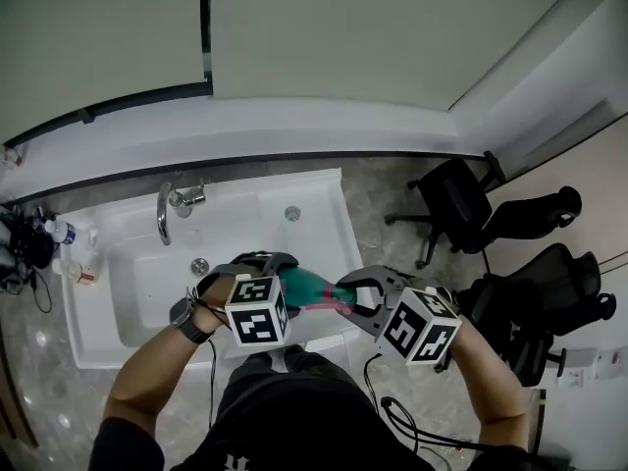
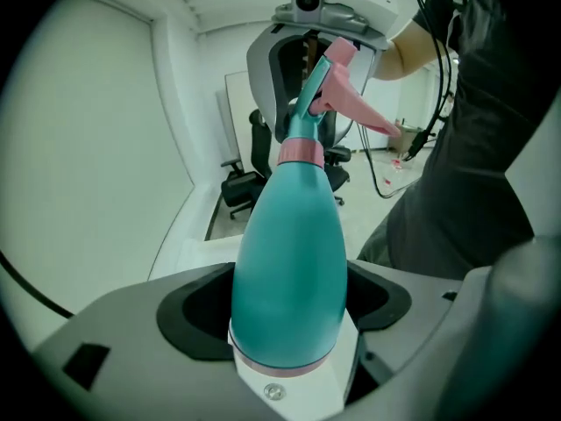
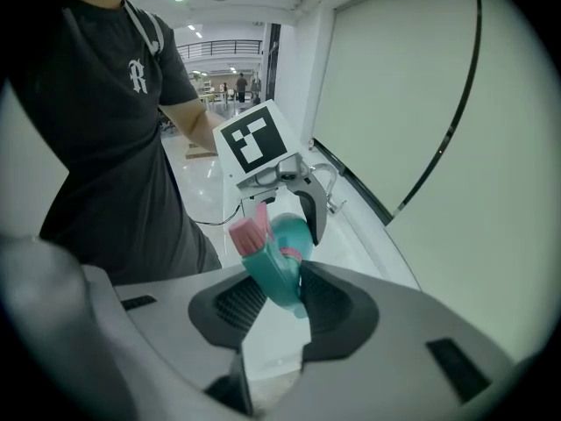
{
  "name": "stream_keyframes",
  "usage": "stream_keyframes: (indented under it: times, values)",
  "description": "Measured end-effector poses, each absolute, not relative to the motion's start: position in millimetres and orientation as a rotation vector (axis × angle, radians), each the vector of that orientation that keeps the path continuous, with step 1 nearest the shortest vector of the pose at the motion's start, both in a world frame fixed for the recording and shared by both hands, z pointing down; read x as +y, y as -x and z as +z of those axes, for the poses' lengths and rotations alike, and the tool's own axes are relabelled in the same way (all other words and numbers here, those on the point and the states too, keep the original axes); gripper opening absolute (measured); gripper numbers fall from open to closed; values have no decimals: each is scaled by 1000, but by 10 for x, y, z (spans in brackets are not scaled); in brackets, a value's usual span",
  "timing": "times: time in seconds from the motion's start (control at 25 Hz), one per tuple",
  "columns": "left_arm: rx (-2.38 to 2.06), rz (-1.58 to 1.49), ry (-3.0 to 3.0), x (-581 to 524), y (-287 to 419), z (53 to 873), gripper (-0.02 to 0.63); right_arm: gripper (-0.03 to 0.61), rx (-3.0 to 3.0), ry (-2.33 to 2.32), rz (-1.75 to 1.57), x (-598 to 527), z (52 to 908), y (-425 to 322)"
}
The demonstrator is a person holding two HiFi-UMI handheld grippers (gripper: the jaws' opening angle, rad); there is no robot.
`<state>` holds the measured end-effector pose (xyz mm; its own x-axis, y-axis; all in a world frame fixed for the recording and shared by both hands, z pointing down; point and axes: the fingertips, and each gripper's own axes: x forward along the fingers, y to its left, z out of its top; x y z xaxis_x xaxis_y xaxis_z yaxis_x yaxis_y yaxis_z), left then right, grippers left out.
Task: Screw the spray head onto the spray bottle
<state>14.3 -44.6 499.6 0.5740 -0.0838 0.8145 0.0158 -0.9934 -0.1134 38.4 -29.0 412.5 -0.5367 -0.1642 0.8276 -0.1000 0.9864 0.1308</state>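
Observation:
A teal spray bottle [image 1: 312, 286] lies nearly level in the air over the front edge of the sink, between my two grippers. My left gripper [image 1: 278, 275] is shut on the bottle's wide body [image 2: 289, 261], its base deep between the jaws. The spray head [image 1: 343, 298], teal with a pink trigger and nozzle [image 2: 337, 82], sits at the bottle's pink neck ring. My right gripper [image 1: 359, 294] is shut on that spray head [image 3: 270, 268], a pad pressing on each side. I cannot tell how far the head is threaded on.
A white sink [image 1: 329, 199] with a chrome faucet [image 1: 164, 212] and a drain [image 1: 199, 266] lies below and ahead. Small bottles [image 1: 63, 232] stand on the counter at the left. Black office chairs [image 1: 459, 204] stand on the floor to the right.

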Motion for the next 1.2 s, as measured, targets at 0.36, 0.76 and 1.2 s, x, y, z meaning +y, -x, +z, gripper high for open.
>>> stream_keyframes:
  times: [0.36, 0.76, 1.2]
  values:
    - [130, -1642, 2454, 464, -220, 4695, 365, 109, -2337, -227, -188, 698, 3924, -637]
    - [96, -1834, 2535, 1912, -846, 4695, 365, 107, -2424, -52, -65, 1976, 3936, -1332]
    - [55, -1799, 2553, 3031, -893, 4930, 365, 107, -2445, -86, -32, 3107, 4159, -1378]
